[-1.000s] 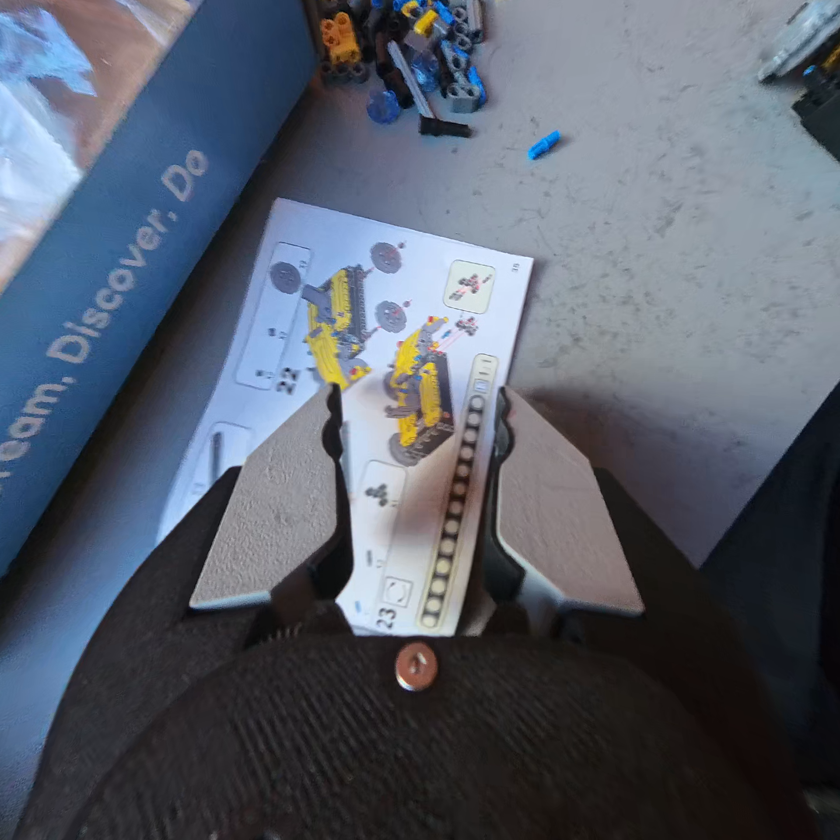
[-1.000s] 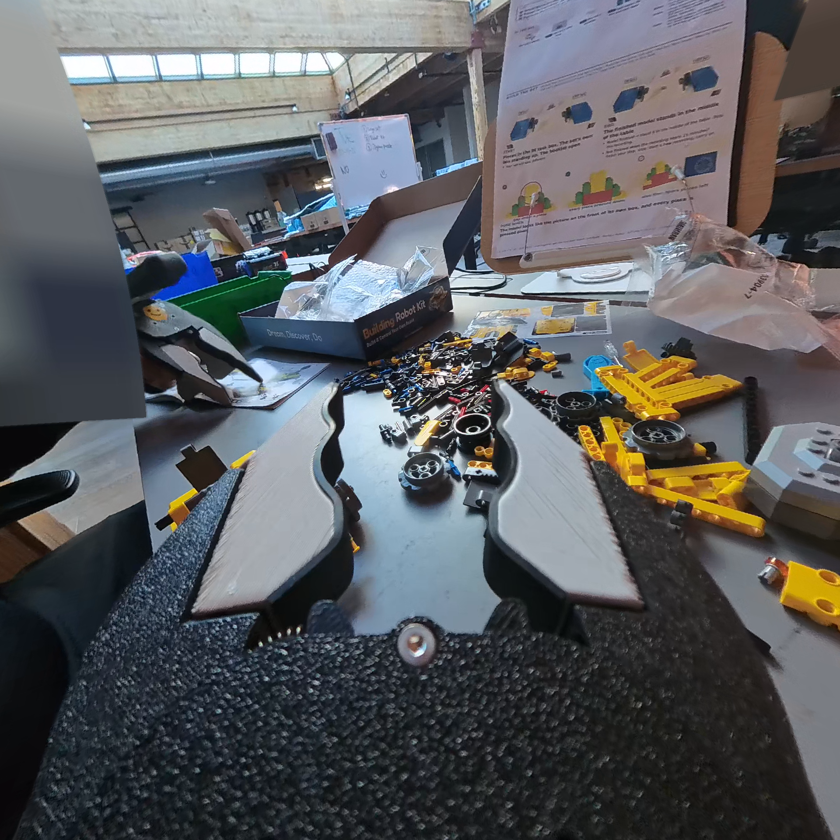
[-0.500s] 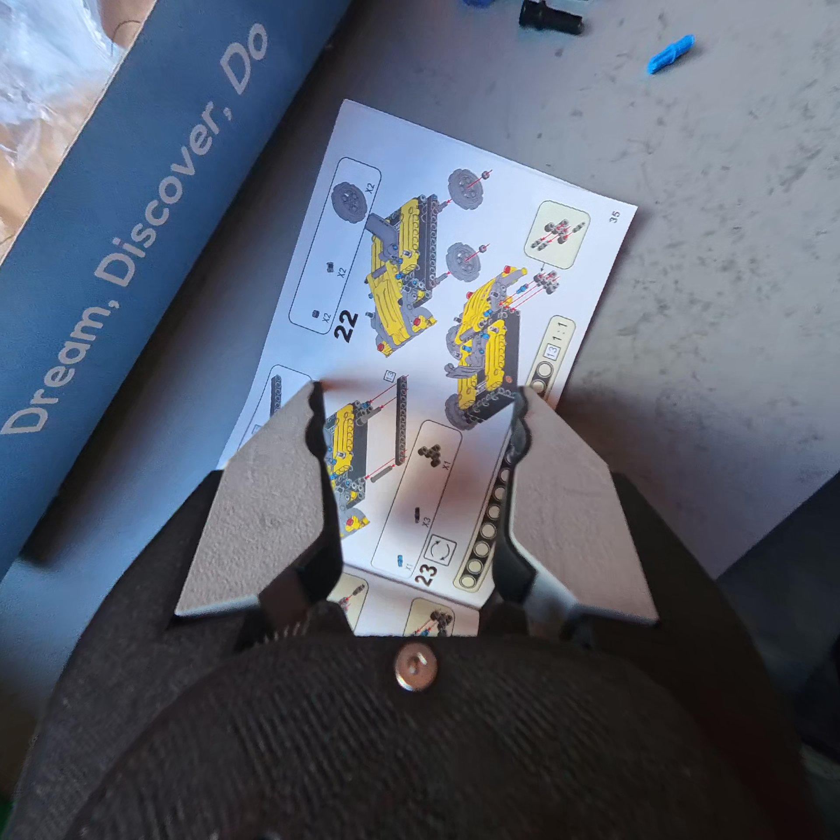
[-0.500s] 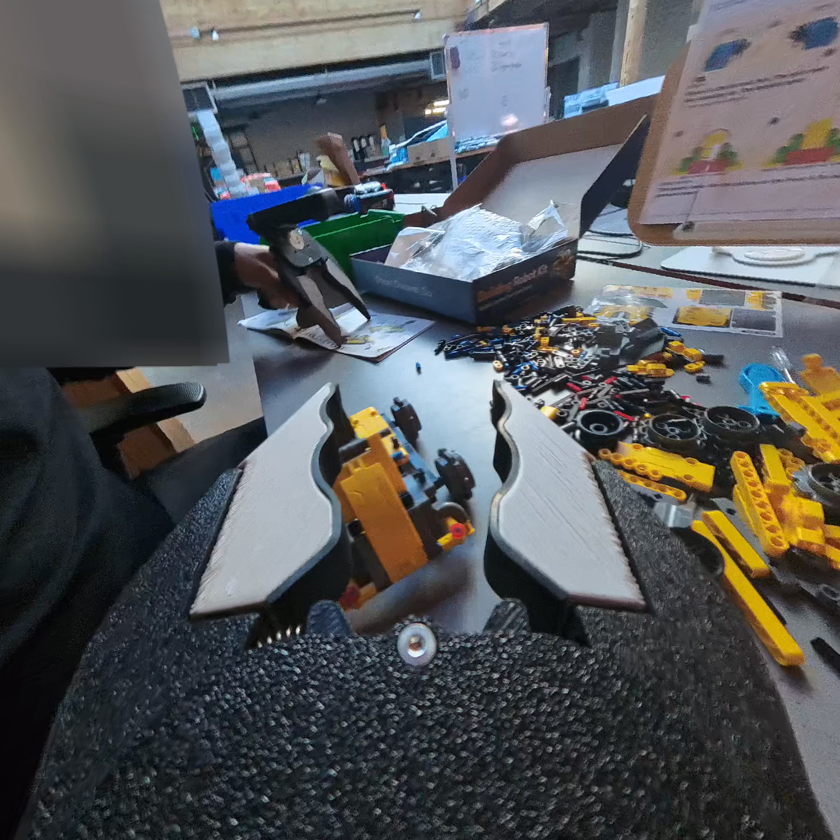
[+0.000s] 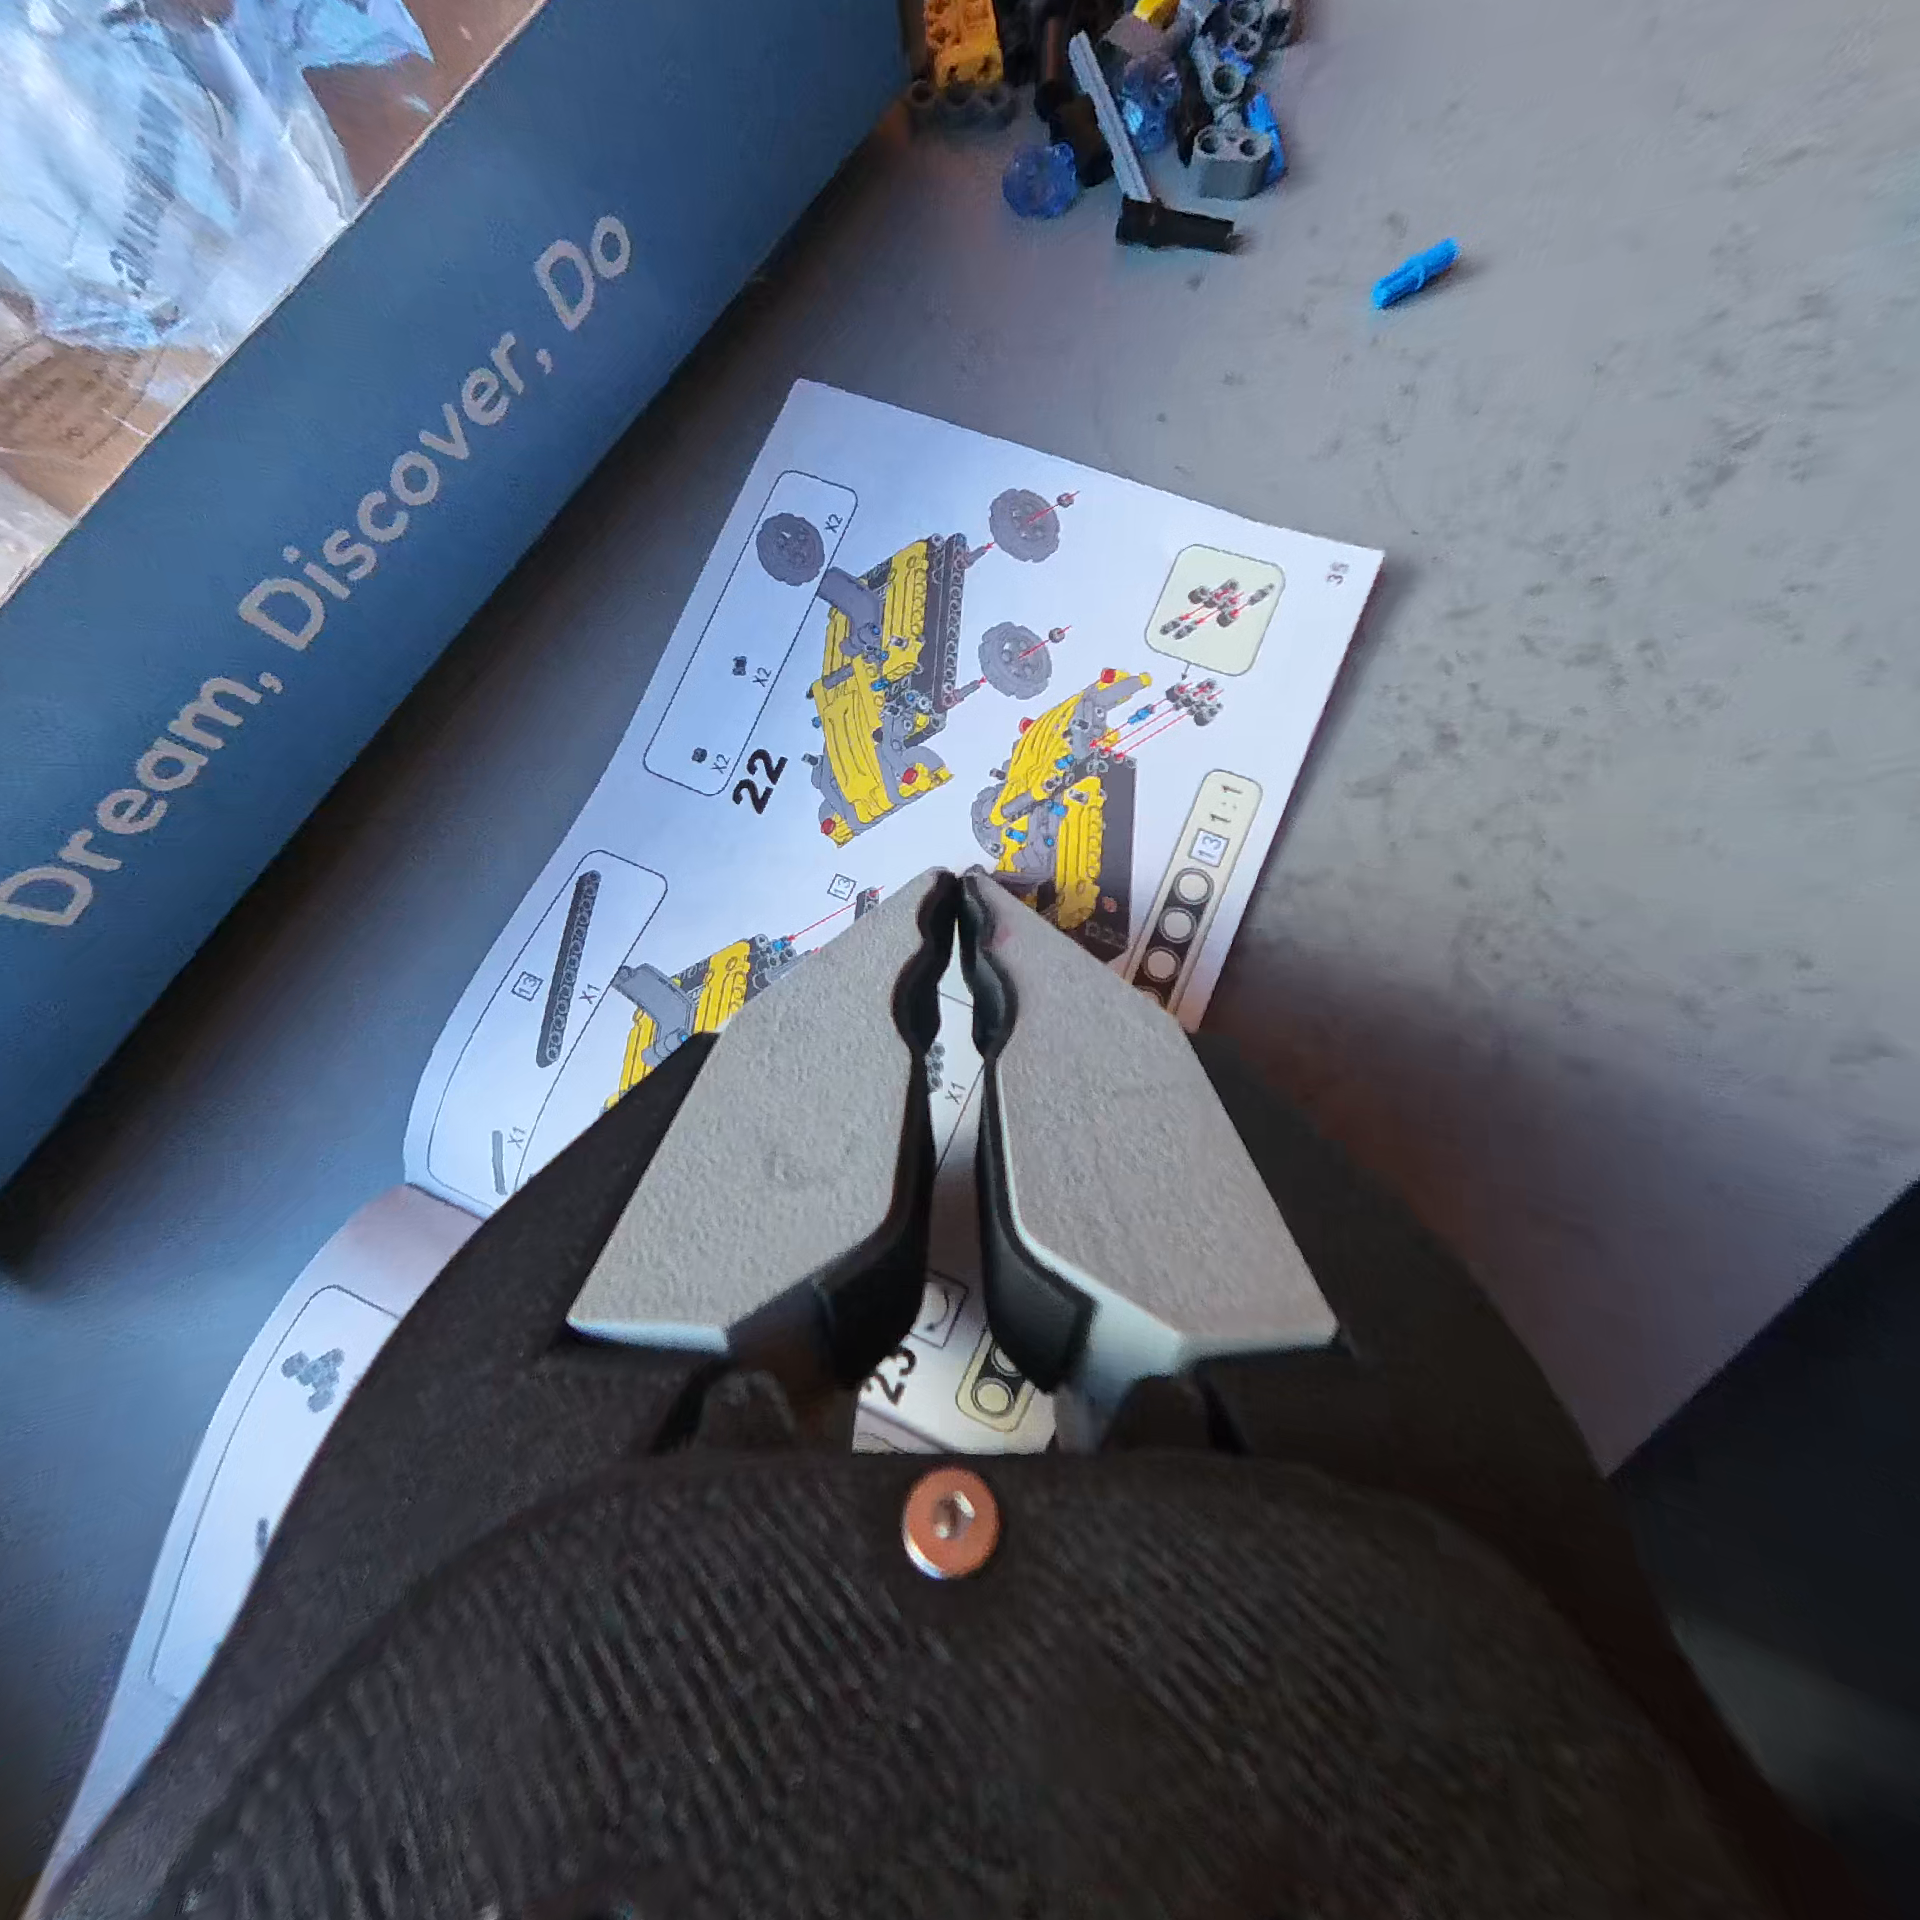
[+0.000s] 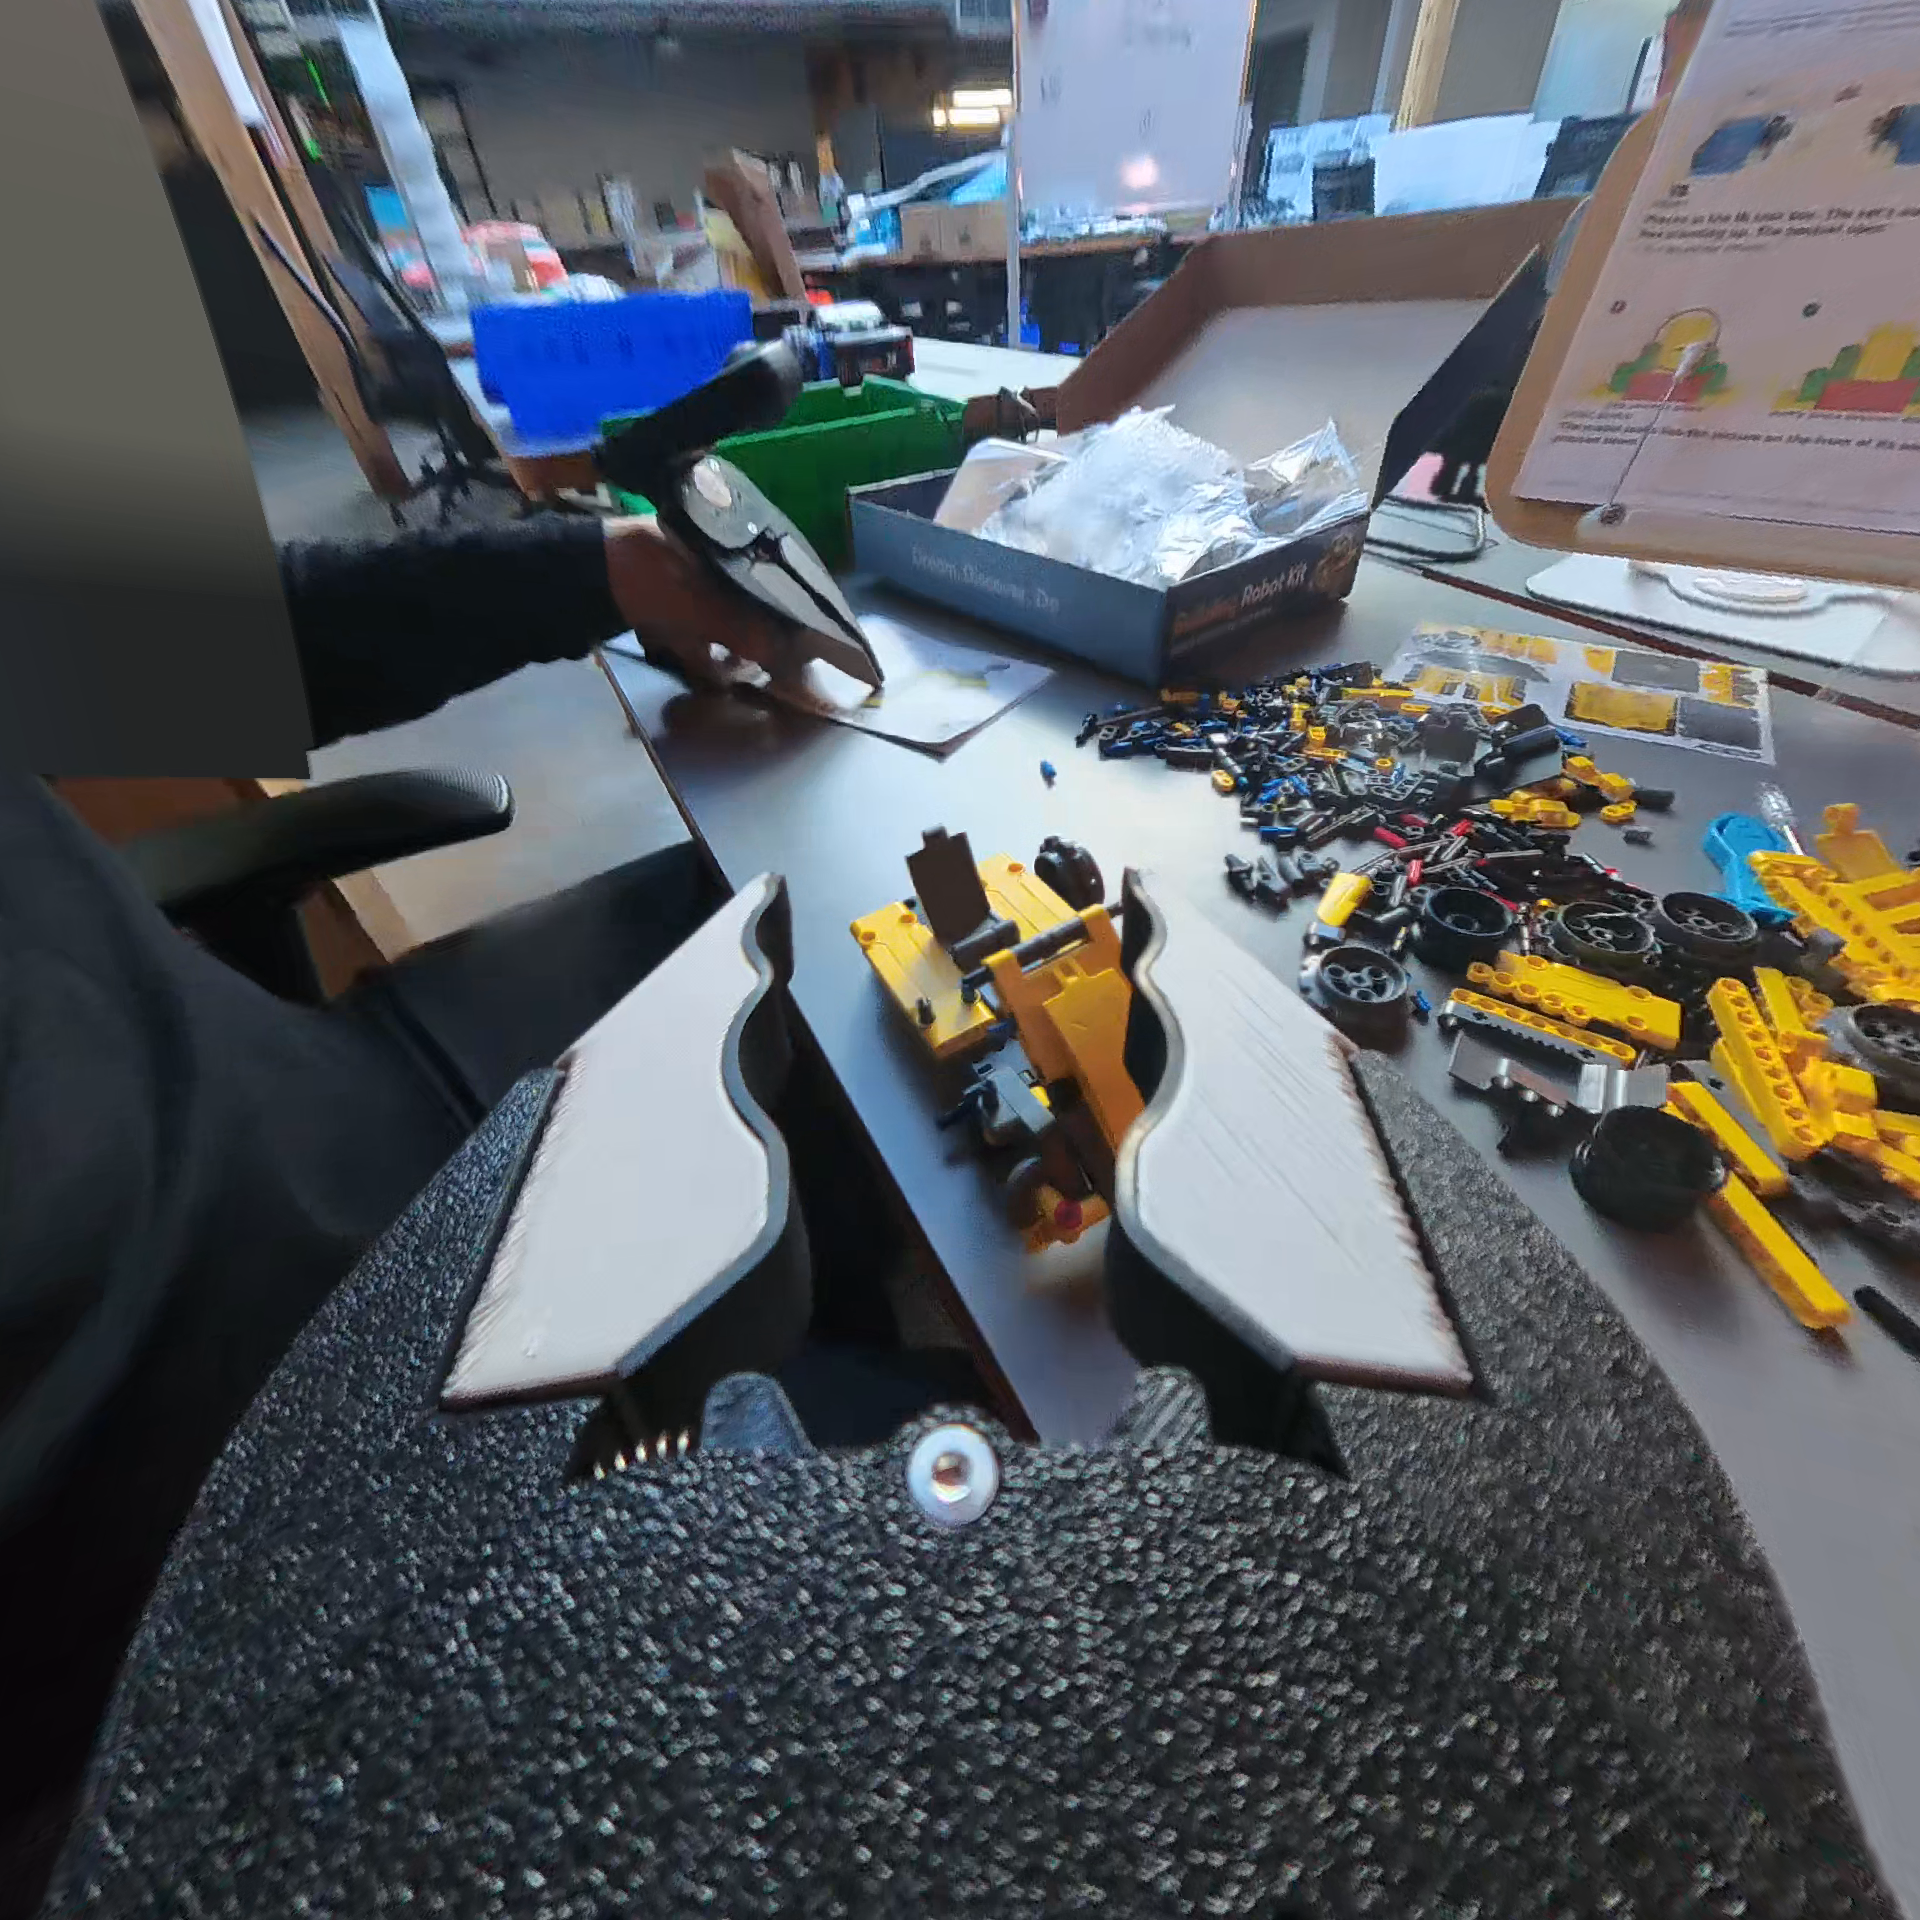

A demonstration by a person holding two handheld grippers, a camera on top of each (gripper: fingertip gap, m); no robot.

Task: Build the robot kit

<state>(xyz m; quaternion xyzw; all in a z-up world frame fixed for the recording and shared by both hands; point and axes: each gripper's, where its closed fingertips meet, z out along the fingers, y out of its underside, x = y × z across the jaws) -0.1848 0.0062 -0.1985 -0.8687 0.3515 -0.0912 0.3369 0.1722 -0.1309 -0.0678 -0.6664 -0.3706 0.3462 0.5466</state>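
Observation:
My left gripper (image 5: 956, 894) is shut, its tips resting on or just above an open instruction booklet (image 5: 935, 582) that lies flat on the grey table. I cannot tell whether it pinches the page. It also shows in the right wrist view (image 6: 873, 681), tip down on the booklet (image 6: 966, 696). My right gripper (image 6: 951, 883) is open. A part-built yellow and black brick vehicle (image 6: 1018, 1018) lies on the table between its fingers, close to the right finger (image 6: 1247, 1091). Nothing is held.
A blue cardboard box (image 5: 312, 520) with plastic bags stands left of the booklet. Loose small parts (image 5: 1143, 94) and a blue pin (image 5: 1413, 272) lie beyond it. Wheels (image 6: 1356, 977) and yellow beams (image 6: 1558, 1003) lie right of the vehicle. The table's front edge (image 6: 665, 748) runs beside the left finger. The gap from one gripper's tips to the other's is roughly 40 cm. The left tips stand about 15 cm off the blue pin (image 5: 1413, 272). Seen from the right wrist view (image 6: 1047, 769) as well.
My left gripper has closed over the booklet; it was open before. My right gripper has swung left to the yellow vehicle, which now lies between its open fingers.

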